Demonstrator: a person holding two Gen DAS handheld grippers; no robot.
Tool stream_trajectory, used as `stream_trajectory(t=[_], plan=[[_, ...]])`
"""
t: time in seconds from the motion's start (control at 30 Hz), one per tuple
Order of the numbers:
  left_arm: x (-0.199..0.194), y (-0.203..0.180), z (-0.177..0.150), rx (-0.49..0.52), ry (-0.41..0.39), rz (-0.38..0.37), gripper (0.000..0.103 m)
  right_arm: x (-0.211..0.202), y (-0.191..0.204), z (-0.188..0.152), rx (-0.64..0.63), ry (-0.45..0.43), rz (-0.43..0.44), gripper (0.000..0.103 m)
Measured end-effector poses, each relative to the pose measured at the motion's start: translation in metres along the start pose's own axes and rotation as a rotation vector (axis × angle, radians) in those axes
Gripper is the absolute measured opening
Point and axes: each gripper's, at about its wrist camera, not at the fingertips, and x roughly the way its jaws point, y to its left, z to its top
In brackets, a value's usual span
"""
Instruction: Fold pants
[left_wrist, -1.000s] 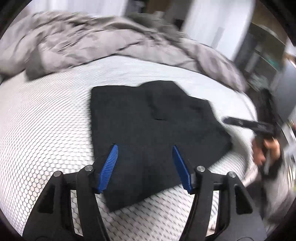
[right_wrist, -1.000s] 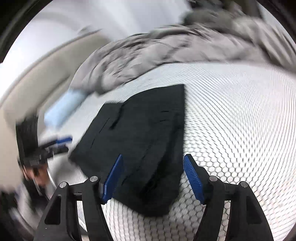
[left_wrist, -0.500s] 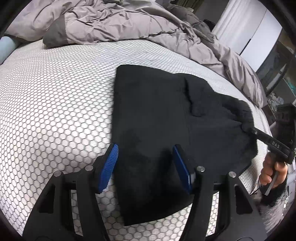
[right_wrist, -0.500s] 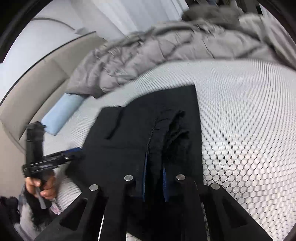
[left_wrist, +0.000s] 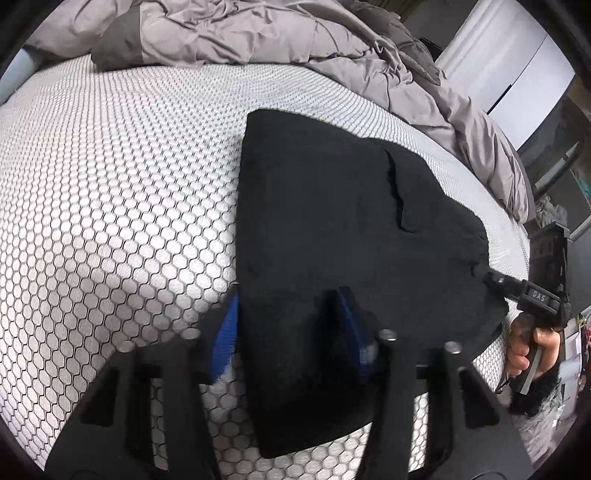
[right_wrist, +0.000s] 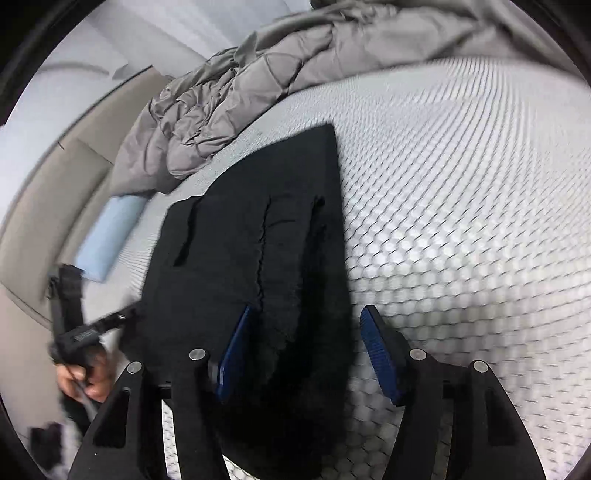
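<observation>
Black folded pants (left_wrist: 332, 221) lie flat on the honeycomb-patterned mattress (left_wrist: 110, 203). My left gripper (left_wrist: 288, 328) is low over their near left corner. Its jaws are closing, with cloth between the blue pads (left_wrist: 227, 332), which do not pinch it. In the right wrist view the pants (right_wrist: 240, 258) run away from me. My right gripper (right_wrist: 306, 350) straddles their near right edge with its jaws opening and the pads (right_wrist: 376, 350) clear of the cloth. The right gripper's tip (left_wrist: 487, 277) shows at the pants' far corner, and the left gripper (right_wrist: 110, 325) at the opposite one.
A rumpled grey duvet (left_wrist: 258, 40) is piled along the far side of the bed. A light blue pillow (right_wrist: 107, 236) lies by the beige headboard (right_wrist: 40, 177). The bed's edge (left_wrist: 513, 236) runs just past the pants, with white doors (left_wrist: 517, 62) beyond. A hand (left_wrist: 528, 350) holds the right gripper.
My left gripper sank onto the pants' near corner and its jaws narrowed. My right gripper pinched a raised ridge of cloth half a second ago, then opened; the ridge now lies flatter.
</observation>
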Motion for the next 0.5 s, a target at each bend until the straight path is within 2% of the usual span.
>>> stream_trajectory(t=[0.13, 0.2, 0.23, 0.33, 0.37, 0.4, 0.5], plan=[[-0.003, -0.022, 0.010, 0.086, -0.047, 0.086, 0.033, 0.005, 0.012, 0.000, -0.051, -0.028, 0.005, 0.034], [-0.002, -0.034, 0.017, 0.129, -0.066, 0.136, 0.032, 0.000, 0.021, 0.004, -0.078, -0.074, -0.011, 0.030], [0.001, -0.038, 0.020, 0.138, -0.068, 0.150, 0.032, 0.001, 0.026, 0.007, -0.092, -0.086, -0.023, 0.030], [0.010, -0.041, 0.024, 0.124, -0.067, 0.185, 0.032, 0.016, 0.035, 0.013, -0.135, -0.068, -0.135, 0.032], [0.011, -0.042, 0.024, 0.120, -0.068, 0.191, 0.032, 0.019, 0.035, 0.015, -0.134, -0.066, -0.150, 0.035], [0.011, -0.043, 0.025, 0.119, -0.070, 0.195, 0.032, 0.020, 0.035, 0.015, -0.131, -0.067, -0.165, 0.044], [0.007, -0.044, 0.021, 0.135, -0.082, 0.206, 0.033, 0.011, 0.037, 0.015, -0.121, -0.076, -0.165, 0.048]])
